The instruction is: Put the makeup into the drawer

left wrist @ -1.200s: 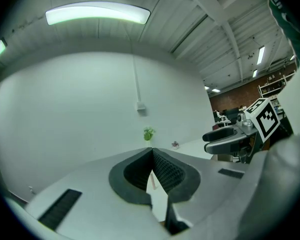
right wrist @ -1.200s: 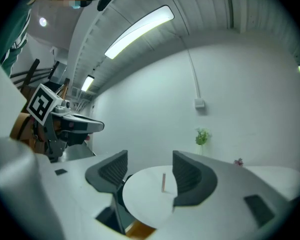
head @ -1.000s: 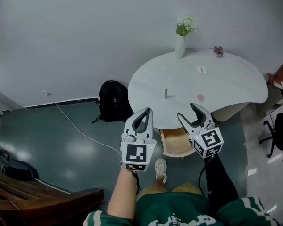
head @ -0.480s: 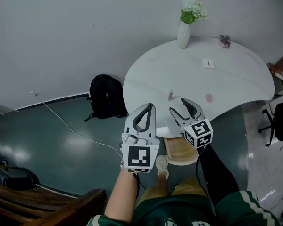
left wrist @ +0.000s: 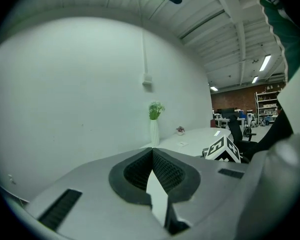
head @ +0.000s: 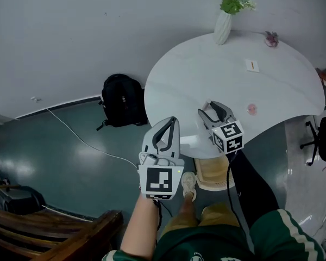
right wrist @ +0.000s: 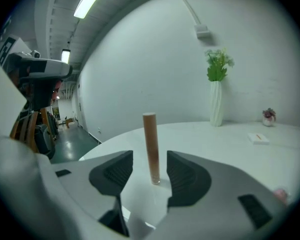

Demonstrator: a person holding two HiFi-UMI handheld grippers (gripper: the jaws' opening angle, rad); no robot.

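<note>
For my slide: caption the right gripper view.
Right gripper, fingers just closing further, straddles upright slim brown makeup tube on white table.

The left claw (head: pixel 170 125) reaches forward, nearly level, on a bare forearm (head: pixel 137 230), its jaws pressed together and empty. The right claw (head: pixel 207 109) tilts downward. Its jaws stand partly apart and have just been closing, with a tube (right wrist: pixel 150 144) between them untouched. Its arm is perhaps the green sleeve (head: pixel 277 230).

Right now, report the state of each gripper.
Left gripper: closed, empty.
Right gripper: open, just been closing; the upright brown tube stands between its fingers, not gripped.
</note>
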